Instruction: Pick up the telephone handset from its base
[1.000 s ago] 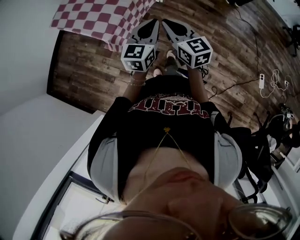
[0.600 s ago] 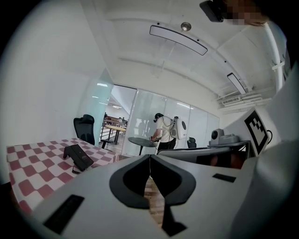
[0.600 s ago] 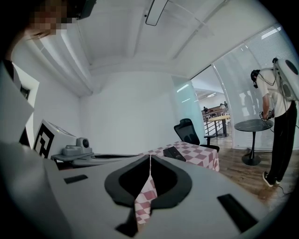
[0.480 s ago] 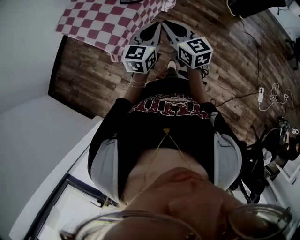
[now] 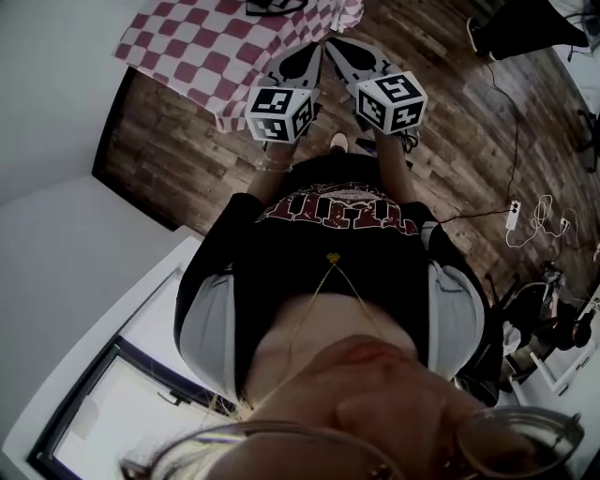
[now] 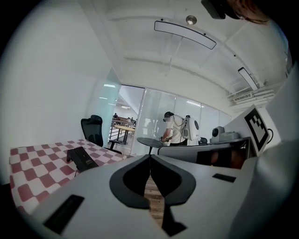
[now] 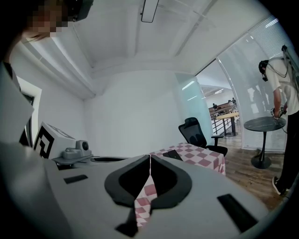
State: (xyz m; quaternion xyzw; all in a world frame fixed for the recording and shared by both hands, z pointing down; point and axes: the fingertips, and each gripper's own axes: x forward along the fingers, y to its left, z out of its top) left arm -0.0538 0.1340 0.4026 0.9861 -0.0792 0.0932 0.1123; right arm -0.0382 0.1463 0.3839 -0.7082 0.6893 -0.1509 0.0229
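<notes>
The black telephone [image 5: 277,6] lies on a table with a red-and-white checkered cloth [image 5: 202,47] at the top edge of the head view. It also shows as a dark slab, the telephone [image 6: 81,158], at the left of the left gripper view and as the telephone [image 7: 172,154] small in the right gripper view. My left gripper [image 5: 314,45] and right gripper [image 5: 330,42] are held side by side before the person's chest, short of the table. Both are shut and empty: left gripper [image 6: 150,156], right gripper [image 7: 150,156].
A black office chair [image 6: 93,130] stands behind the checkered table. Farther off, a person works at a small round table [image 6: 152,141] near glass walls. Cables and a power strip [image 5: 514,214] lie on the wooden floor to the right.
The checkered table has slid further into the head view and the telephone now shows at its top edge. Both grippers have moved toward the table, still shut.
</notes>
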